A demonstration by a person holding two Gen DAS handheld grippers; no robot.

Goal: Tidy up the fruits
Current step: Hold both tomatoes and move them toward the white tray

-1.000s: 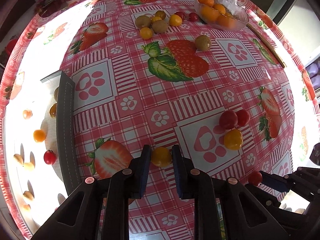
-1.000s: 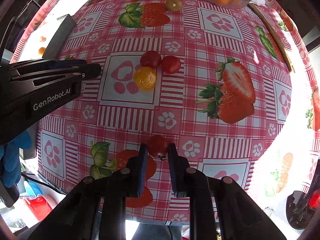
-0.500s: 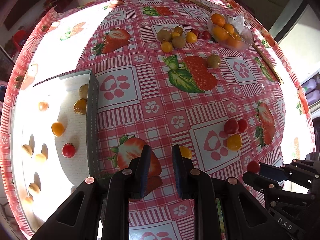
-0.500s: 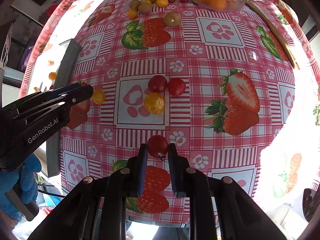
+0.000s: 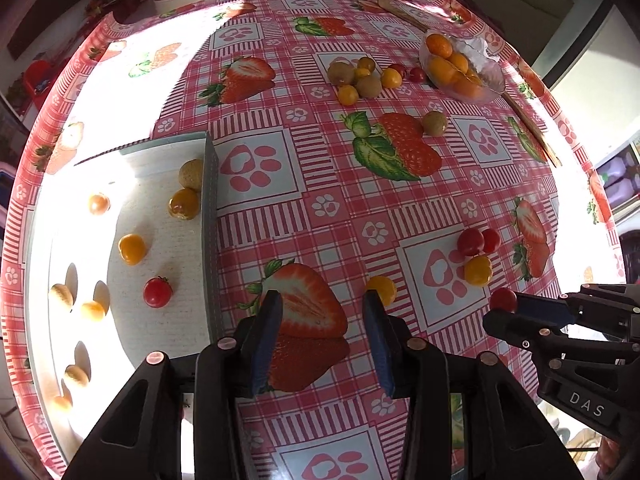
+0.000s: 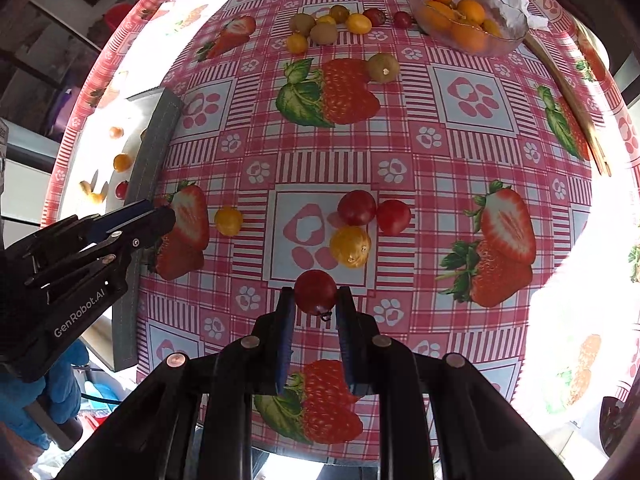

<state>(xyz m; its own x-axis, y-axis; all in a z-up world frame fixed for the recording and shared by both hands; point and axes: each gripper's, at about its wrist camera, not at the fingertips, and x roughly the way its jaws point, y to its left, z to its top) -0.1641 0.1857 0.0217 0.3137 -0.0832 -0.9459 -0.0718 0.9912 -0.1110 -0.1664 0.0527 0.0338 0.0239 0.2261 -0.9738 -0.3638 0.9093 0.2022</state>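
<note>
My left gripper (image 5: pixel 320 300) is open and empty above the tablecloth. A yellow tomato (image 5: pixel 382 290) lies on the cloth just beyond its right finger; it also shows in the right wrist view (image 6: pixel 228 221). My right gripper (image 6: pixel 314 300) is shut on a red cherry tomato (image 6: pixel 315 292), also seen in the left wrist view (image 5: pixel 503 299). Two red tomatoes (image 6: pixel 357 208) and a yellow one (image 6: pixel 350 246) lie close ahead of it. A white tray (image 5: pixel 168 168) at the left holds several small fruits.
A glass bowl (image 5: pixel 494 84) of oranges stands at the far right. Kiwis and small tomatoes (image 5: pixel 356 78) cluster beside it, and a lone kiwi (image 5: pixel 435 123) lies nearer. The tray's grey rim (image 5: pixel 210 240) stands left of my left gripper.
My left gripper has opened and let go of the yellow tomato, which now lies on the cloth. Both grippers have pulled back and higher. The right still holds the red tomato.
</note>
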